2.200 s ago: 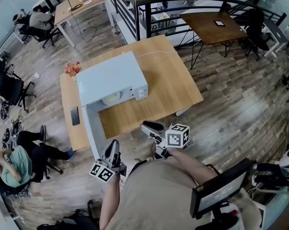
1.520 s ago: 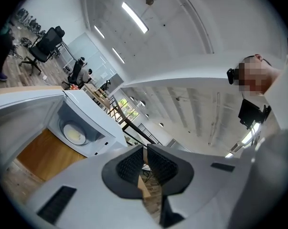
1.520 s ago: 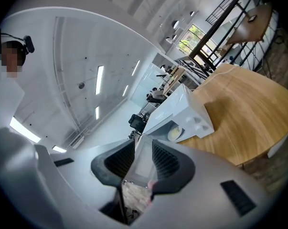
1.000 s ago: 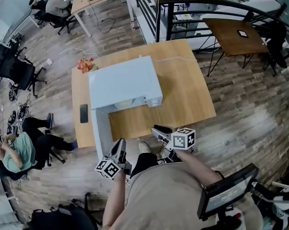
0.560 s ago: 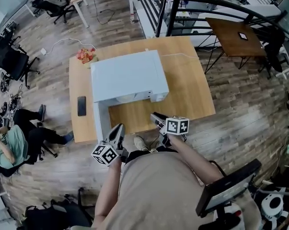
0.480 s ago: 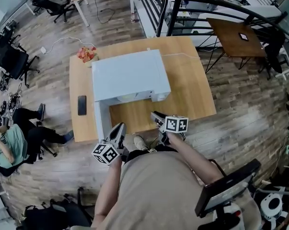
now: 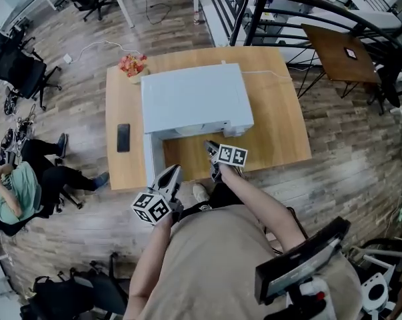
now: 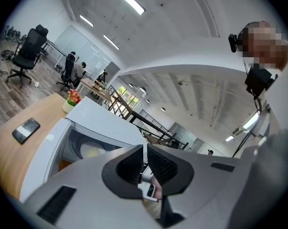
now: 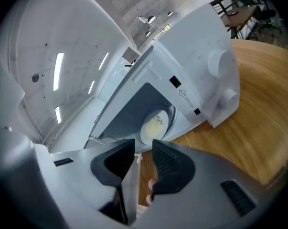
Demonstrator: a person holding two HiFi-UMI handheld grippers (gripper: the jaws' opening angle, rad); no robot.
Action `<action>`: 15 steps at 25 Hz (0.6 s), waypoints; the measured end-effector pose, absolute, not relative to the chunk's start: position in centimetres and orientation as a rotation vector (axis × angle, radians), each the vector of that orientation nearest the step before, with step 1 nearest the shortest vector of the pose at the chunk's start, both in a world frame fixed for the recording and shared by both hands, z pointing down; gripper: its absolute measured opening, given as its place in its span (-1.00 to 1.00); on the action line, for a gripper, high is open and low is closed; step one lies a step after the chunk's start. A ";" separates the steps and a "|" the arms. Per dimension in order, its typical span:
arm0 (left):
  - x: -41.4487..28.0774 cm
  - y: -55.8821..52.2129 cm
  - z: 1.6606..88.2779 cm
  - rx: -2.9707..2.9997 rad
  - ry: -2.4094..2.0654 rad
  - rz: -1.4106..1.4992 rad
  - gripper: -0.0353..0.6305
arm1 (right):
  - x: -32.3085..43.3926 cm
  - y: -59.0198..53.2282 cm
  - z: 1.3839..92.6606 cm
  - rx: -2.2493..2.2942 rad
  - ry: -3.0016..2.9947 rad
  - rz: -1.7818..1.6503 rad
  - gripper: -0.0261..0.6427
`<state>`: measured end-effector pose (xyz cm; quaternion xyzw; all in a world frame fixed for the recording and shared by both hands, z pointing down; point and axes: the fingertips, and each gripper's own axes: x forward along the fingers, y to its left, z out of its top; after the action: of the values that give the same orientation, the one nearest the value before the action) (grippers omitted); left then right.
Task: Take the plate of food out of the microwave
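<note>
A white microwave [image 7: 194, 99] stands on the wooden table [image 7: 274, 132] with its door [image 7: 153, 160] swung open to the left. Inside lies a white plate [image 9: 155, 125] of pale yellow food, which also shows as the plate [image 8: 90, 150] in the left gripper view; the head view hides it under the microwave's top. My right gripper [image 7: 211, 147] hovers over the table just before the opening, jaws slightly apart and empty, as the right gripper [image 9: 143, 149] in its own view shows. My left gripper [image 7: 173, 173] hangs by the door's outer edge, with the left gripper [image 8: 144, 149] closed on nothing.
A black phone [image 7: 123, 137] lies on the table left of the microwave. A small pot of red flowers [image 7: 133, 65] stands at the back left corner. Office chairs, other desks and a black railing [image 7: 287, 5] surround the table.
My right gripper has moved forward over the table toward the microwave's opening. The left gripper has stayed near the door's end. The head view has shifted closer.
</note>
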<state>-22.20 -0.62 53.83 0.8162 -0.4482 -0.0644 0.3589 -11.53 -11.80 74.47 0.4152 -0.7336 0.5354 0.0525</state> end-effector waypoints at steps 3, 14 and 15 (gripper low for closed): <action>-23.1 -1.1 52.9 2.116 -1.184 -0.170 -0.87 | -13.1 -13.7 77.4 1.291 -2.208 1.573 -0.56; -25.7 -1.1 54.8 2.026 -1.218 -0.158 -0.87 | -16.0 -18.1 82.4 1.409 -2.109 1.572 -0.56; -25.6 -1.1 54.9 2.022 -1.216 -0.157 -0.87 | -15.9 -18.4 82.7 1.428 -2.089 1.578 -0.56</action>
<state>-25.62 -1.13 54.90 0.7914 -0.4758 -0.0614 0.3789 -15.88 -18.37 82.73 0.4773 -0.6983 0.5274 0.0799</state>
